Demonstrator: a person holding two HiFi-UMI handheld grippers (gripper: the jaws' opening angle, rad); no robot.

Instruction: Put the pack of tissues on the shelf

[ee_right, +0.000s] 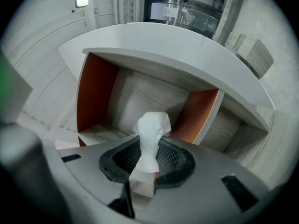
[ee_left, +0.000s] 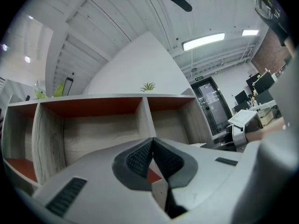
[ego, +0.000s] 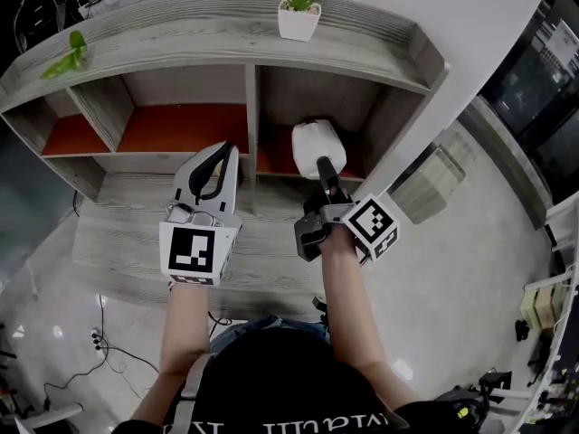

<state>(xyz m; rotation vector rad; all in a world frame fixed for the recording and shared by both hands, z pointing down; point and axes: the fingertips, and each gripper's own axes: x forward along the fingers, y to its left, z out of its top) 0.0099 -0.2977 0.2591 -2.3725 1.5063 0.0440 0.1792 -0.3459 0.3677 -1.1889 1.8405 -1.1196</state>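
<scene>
- Grips the pack of tissues (ego: 317, 145) in the right tongs (ego: 323, 170), jaws clamped on its lower end, with the rest of the white wrapper sticking out beyond the tips.
- Shows, in the right gripper view, as a crumpled white bundle rising from between the dark pads (ee_right: 175, 158), with an open orange-lined compartment straight ahead.
- Holds the pack in the air at the mouth of the right-hand compartment of the shelf (ego: 251, 98). Cannot tell whether it has passed the front edge, but it rests on no board.
- Carries the left tongs (ego: 227, 150) just beside, jaws together on nothing, pointed towards the shelf and taking no part in the grip.
- Counts as done, by the look of it: the pick-up and the carry to the shelf.
- Leaves, as a judgement: pushing the pack into the compartment, lowering it onto the board, parting the jaws and backing out without dragging the wrapper along.
- Leaves the potted plant (ego: 299, 12) on the top board well above the pack, out of the likely path.
</scene>
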